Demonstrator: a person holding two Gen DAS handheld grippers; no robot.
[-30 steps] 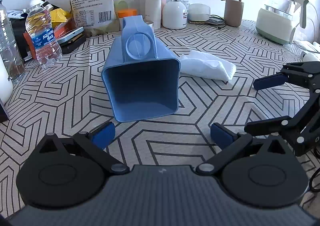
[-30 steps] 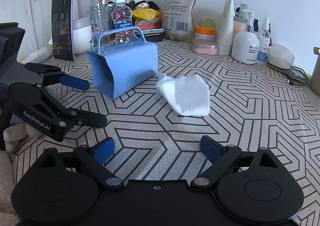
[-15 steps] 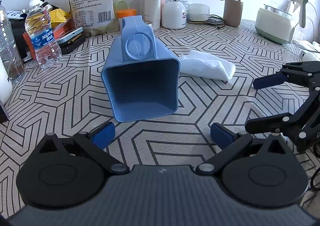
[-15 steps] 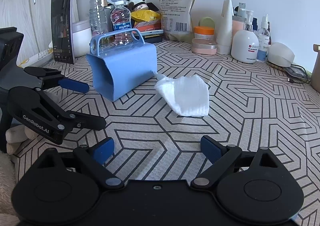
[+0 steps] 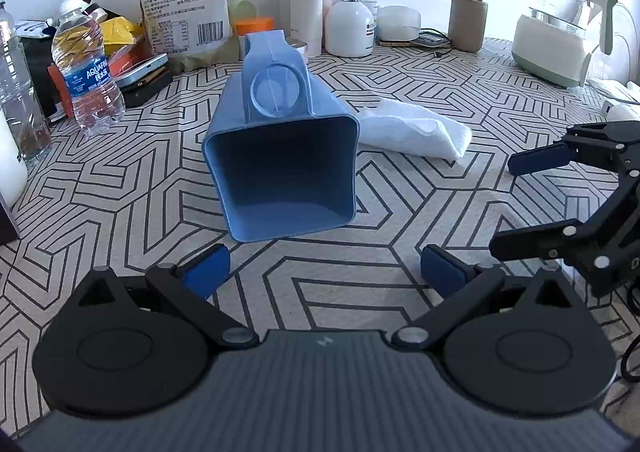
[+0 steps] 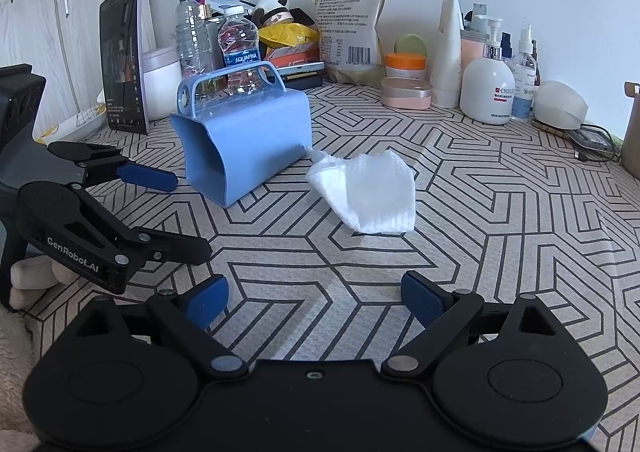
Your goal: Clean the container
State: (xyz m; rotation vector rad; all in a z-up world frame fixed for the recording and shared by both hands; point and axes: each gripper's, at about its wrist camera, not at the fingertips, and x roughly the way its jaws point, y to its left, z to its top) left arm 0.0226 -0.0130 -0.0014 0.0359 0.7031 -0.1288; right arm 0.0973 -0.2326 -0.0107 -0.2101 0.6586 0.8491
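Bright, sharp daylight; fisheye-bowed edges

One blue container (image 5: pixel 280 156), one white cloth (image 5: pixel 416 130), two water bottles (image 6: pixel 240 48), one kettle (image 5: pixel 556 48), two hand-held grippers (image 5: pixel 324 272).

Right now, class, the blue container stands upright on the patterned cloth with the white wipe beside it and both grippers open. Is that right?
Not quite: the blue container lies on its side, mouth facing the left wrist view. The white wipe is beside it, and both grippers are open.
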